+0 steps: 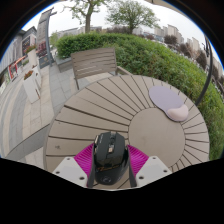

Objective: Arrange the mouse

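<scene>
Black mouse (110,157) nearest camera, clamped between magenta pads (84,159) of hand-held gripper (110,165), both fingers pressing its sides. Mouse at near edge of round slatted wooden table (120,105). Grey mouse pad (168,100) lies on table's far right part, well apart. Wooden chair (93,64) beyond table; green hedge (150,50) behind.

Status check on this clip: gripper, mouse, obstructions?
Gripper shut on black mouse. Mouse low over round slatted table. Mouse pad beyond, right. Path clear.
</scene>
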`<state>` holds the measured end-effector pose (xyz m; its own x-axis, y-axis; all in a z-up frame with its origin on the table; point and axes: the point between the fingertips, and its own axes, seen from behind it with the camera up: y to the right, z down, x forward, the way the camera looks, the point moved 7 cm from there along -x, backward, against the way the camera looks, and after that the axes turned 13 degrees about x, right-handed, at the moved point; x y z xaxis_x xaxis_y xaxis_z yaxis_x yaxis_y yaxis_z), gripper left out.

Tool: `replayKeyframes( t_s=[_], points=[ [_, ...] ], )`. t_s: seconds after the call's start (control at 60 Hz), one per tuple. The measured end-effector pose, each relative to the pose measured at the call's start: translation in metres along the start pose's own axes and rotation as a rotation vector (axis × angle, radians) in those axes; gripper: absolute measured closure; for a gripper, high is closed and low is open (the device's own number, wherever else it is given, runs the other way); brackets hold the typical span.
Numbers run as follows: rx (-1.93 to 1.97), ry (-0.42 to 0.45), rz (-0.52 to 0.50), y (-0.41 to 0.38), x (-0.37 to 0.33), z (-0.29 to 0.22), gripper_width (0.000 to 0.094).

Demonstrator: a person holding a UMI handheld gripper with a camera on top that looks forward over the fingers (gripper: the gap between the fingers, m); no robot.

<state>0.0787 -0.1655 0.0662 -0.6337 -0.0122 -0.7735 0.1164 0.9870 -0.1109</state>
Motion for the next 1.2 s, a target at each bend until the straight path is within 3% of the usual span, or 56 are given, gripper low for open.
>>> replayKeyframes(
  t_s=[0.117,0.333,0.517,0.7,0.85,0.933,1.05,1.2],
  points=[
    [0.014,0.015,-0.031,0.016,-0.031,-0.044,0.0448],
    [0.033,0.151,0.007,0.093,-0.041,-0.172,0.0448],
    [0.057,0.182,0.070,0.182,0.048,-0.245,0.0448],
    [0.058,0.090,0.100,0.233,0.150,-0.246,0.0414],
    [0.072,0.023,0.058,0.241,0.179,-0.231,0.0250],
    [0.047,0.057,0.093,0.247,0.162,-0.239,0.0068],
    [0.007,0.087,0.077,0.242,0.100,-0.249,0.0092],
    [-0.008,0.057,0.043,0.242,-0.015,-0.220,0.0092]
  ],
)
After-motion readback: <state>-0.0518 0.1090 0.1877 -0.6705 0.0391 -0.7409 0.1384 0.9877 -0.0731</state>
